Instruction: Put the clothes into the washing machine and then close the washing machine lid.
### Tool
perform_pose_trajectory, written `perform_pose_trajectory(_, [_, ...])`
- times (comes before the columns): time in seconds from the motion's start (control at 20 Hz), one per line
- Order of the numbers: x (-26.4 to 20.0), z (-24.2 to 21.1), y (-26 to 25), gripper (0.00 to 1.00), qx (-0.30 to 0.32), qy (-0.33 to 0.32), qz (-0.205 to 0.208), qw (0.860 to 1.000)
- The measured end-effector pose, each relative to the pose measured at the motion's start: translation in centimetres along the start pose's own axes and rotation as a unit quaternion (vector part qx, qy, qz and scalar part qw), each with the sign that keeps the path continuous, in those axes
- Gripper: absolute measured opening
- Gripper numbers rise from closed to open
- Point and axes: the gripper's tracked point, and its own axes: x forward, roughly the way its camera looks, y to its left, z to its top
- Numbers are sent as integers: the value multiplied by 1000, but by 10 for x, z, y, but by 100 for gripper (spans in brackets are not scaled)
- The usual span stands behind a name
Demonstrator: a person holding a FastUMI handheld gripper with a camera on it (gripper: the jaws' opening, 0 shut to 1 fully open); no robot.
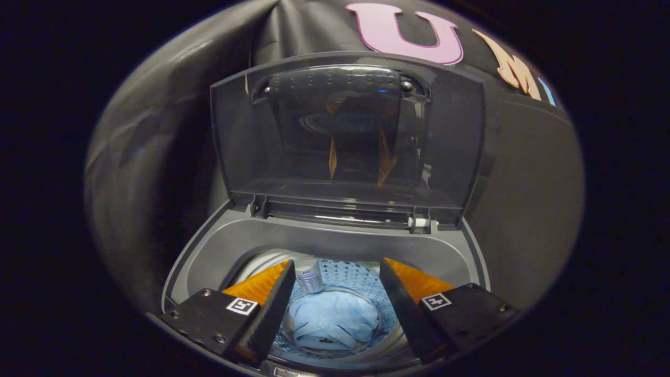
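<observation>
Gripper view: pale blue shirt [335, 322] lies in grey top-loading washing machine [335, 241] drum, claw [335, 277] spread and empty above, smoky translucent lid [450, 146] upright, closing left

The camera rides on the gripper [335, 272] and looks forward along its 2 fingers [261, 301], which spread apart at the bottom of the picture. It hangs close above the front of the washing machine [209, 251], tilted downward, so the drum [361, 277] opening lies between and just beyond the fingers with the light blue clothes [332, 322] at its bottom. Straight ahead it faces the raised lid [345, 141], with the booth's cloth wall [157, 131] behind.
</observation>
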Motion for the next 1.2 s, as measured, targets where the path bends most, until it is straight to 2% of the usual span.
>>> perform_pose_trajectory(0.25, [-13,12,7,98,-1,-10,9,1000])
perform_pose_trajectory(0.9, [-71,99,19,98,0,-77,18,997])
perform_pose_trajectory(1.2, [-84,151,10,98,-14,-119,-7,993])
